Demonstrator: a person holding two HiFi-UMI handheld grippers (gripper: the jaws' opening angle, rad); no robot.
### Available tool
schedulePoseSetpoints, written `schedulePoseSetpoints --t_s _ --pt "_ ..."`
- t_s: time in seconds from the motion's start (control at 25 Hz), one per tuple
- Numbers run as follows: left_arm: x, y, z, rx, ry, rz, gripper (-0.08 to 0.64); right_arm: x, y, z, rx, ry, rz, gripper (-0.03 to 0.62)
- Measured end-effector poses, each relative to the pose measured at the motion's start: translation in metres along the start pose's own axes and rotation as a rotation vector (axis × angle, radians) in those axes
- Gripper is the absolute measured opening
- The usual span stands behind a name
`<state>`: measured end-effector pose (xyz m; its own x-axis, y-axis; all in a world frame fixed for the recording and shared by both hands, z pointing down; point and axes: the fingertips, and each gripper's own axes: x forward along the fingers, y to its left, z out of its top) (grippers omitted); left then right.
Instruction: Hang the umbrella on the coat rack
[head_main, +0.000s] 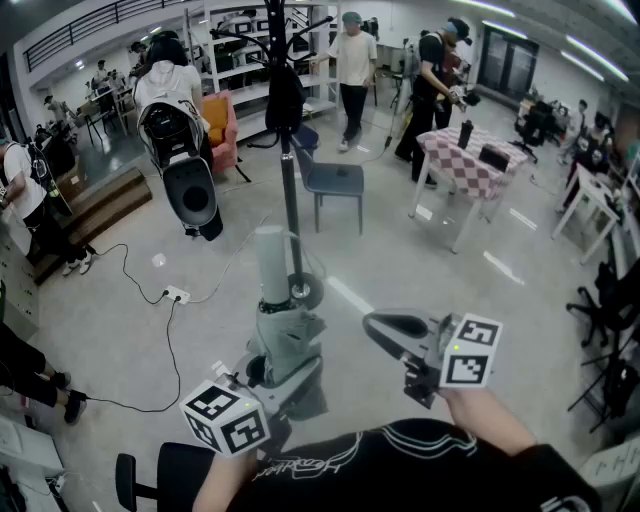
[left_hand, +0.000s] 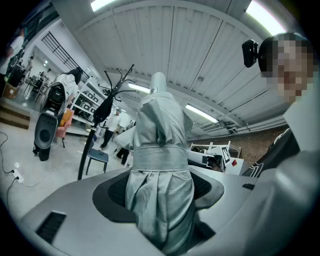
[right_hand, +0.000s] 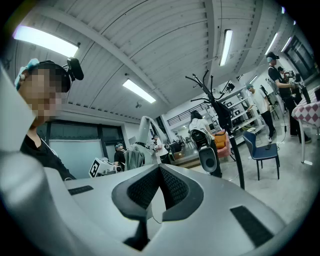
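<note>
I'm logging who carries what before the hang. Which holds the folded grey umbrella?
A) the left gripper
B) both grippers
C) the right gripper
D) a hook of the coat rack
A: the left gripper has its jaws closed on the umbrella, while the right gripper is shut on nothing and the coat rack stands apart, farther off.

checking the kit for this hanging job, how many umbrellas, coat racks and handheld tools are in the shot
umbrella: 1
coat rack: 1
tools: 2, left tool and right tool
total: 4
</note>
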<state>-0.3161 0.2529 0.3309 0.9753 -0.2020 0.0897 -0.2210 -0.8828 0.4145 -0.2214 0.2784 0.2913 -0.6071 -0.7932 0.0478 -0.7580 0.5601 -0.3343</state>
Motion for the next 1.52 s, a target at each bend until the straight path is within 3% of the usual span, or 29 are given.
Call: schedulePoseSetpoints --t_s 0.4,0.84,1.08,1.52 --pt "-0.011 0.008 0.003 -0.010 -0.004 -0.030 0.273 0.019 0.006 -0.004 0.006 0.006 -0.014 0.011" --pt "-0.003 0.033 -0.010 -0.115 0.016 -0.040 0.273 0.021 -0.010 -0.014 0.102 -0.023 -0.021 0.011" --pt "0.031 0.051 -0.007 -0.106 0.035 -0.021 0.273 0.020 -0.065 -0.012 0.177 -0.053 -0.018 0.011" --pt "0.158 0.100 0.009 -0.129 0.088 0.049 0.273 0.012 -0.208 0.024 0.254 -0.070 0.011 0.011"
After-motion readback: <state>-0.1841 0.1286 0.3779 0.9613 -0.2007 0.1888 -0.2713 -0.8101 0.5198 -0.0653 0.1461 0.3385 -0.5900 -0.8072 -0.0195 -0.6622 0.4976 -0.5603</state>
